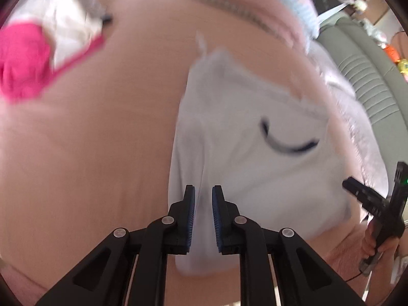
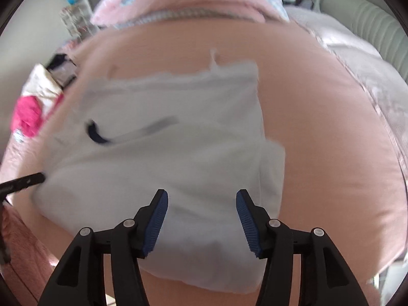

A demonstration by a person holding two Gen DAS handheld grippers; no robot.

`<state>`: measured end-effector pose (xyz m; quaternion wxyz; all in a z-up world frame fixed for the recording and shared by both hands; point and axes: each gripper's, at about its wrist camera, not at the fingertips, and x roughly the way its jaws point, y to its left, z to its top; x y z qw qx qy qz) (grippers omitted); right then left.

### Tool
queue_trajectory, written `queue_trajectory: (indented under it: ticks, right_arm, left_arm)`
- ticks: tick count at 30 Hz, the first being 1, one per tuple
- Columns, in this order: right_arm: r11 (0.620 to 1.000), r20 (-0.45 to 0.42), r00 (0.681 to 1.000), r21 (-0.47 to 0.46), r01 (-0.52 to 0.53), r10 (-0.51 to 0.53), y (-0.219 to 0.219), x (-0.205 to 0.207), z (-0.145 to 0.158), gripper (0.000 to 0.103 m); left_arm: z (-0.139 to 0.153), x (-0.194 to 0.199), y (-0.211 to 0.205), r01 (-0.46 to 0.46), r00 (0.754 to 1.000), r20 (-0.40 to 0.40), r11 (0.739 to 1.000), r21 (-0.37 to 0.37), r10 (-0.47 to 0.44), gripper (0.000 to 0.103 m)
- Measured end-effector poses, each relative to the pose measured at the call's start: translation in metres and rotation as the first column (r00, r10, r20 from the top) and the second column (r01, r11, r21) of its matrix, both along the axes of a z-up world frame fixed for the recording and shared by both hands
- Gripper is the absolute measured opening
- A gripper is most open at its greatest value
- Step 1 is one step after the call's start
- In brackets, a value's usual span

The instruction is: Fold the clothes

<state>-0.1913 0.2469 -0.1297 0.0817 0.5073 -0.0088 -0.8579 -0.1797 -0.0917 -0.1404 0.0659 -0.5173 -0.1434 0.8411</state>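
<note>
A: Garment (image 2: 178, 137) white, lying on pink bed (image 2: 318, 117), long axis running away from the cameras, drawstring end far.

B: Tongs?

A: Left gripper (image 1: 203, 199) nearly closed, possibly pinching the near hem, blurry. Right gripper (image 2: 201, 204) wide apart, holding nothing.

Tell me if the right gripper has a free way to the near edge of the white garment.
Probably yes. The right gripper is open right over the white garment, with nothing between its fingers and the cloth. The left gripper is off at the other side.

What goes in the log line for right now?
left hand-held gripper: open, narrow | right hand-held gripper: open, wide | folded white cotton garment: lying on peach bedsheet
</note>
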Motion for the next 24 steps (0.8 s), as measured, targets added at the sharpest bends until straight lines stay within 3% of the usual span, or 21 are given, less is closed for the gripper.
queue_trajectory:
  ticks: [2, 4, 7, 9, 11, 12, 15, 17, 18, 19, 21, 23, 24]
  right_arm:
    - [1.000, -0.036, 0.999, -0.009, -0.020, 0.019, -0.005, -0.009, 0.010, 0.054]
    - [0.999, -0.035, 0.999, -0.022, -0.030, 0.029, -0.012, -0.020, 0.008, 0.054]
    - [0.997, 0.037, 0.997, -0.050, -0.066, 0.068, -0.029, -0.032, -0.009, 0.054]
    - [0.991, 0.069, 0.988, -0.019, -0.136, 0.137, -0.046, -0.034, -0.021, 0.054]
    - [0.983, 0.086, 0.981, 0.047, -0.177, 0.172, -0.054, -0.030, -0.035, 0.055]
    - [0.981, 0.090, 0.980, 0.062, -0.186, 0.180, -0.054, -0.027, -0.041, 0.056]
    - [0.977, 0.080, 0.977, 0.064, -0.203, 0.197, -0.045, -0.014, -0.045, 0.057]
    - [0.979, 0.068, 0.978, 0.051, -0.198, 0.195, -0.035, -0.007, -0.041, 0.057]
    - [0.981, 0.064, 0.980, 0.045, -0.191, 0.188, -0.029, -0.005, -0.038, 0.057]
    - [0.986, 0.053, 0.985, 0.031, -0.166, 0.164, -0.022, -0.006, -0.032, 0.057]
    - [0.993, 0.010, 0.993, -0.012, -0.115, 0.115, -0.007, -0.008, -0.018, 0.057]
    - [0.995, -0.039, 0.997, -0.074, -0.068, 0.065, 0.005, -0.015, -0.007, 0.057]
    - [0.994, -0.017, 0.998, -0.083, -0.065, 0.064, 0.006, -0.022, -0.011, 0.057]
  left_arm:
    - [0.020, -0.020, 0.018, 0.072, 0.993, -0.087, 0.996, -0.058, -0.077, 0.013]
    - [0.015, -0.034, 0.044, 0.152, 0.981, -0.105, 0.985, -0.082, -0.160, 0.013]
    - [-0.020, -0.045, 0.089, 0.312, 0.948, -0.017, 0.935, -0.168, -0.319, 0.013]
    - [-0.036, -0.052, 0.104, 0.362, 0.930, 0.006, 0.910, -0.200, -0.369, 0.013]
    - [-0.046, -0.060, 0.103, 0.329, 0.941, 0.001, 0.910, -0.253, -0.340, 0.013]
    - [-0.049, -0.066, 0.094, 0.274, 0.957, -0.019, 0.921, -0.276, -0.290, 0.013]
    - [-0.050, -0.081, 0.053, 0.090, 0.995, -0.033, 0.971, -0.219, -0.099, 0.012]
    - [-0.044, -0.084, 0.038, -0.012, 0.999, -0.042, 0.975, -0.224, 0.002, 0.012]
    - [-0.037, -0.082, 0.038, -0.026, 0.998, -0.070, 0.977, -0.213, 0.011, 0.012]
    - [-0.029, -0.077, 0.041, -0.004, 0.995, -0.101, 0.983, -0.182, -0.014, 0.012]
    - [-0.016, -0.065, 0.062, 0.137, 0.977, -0.148, 0.983, -0.122, -0.154, 0.012]
    - [-0.015, -0.055, 0.090, 0.308, 0.936, -0.148, 0.947, -0.090, -0.318, 0.013]
    - [-0.020, -0.055, 0.103, 0.369, 0.918, -0.124, 0.926, -0.082, -0.377, 0.013]
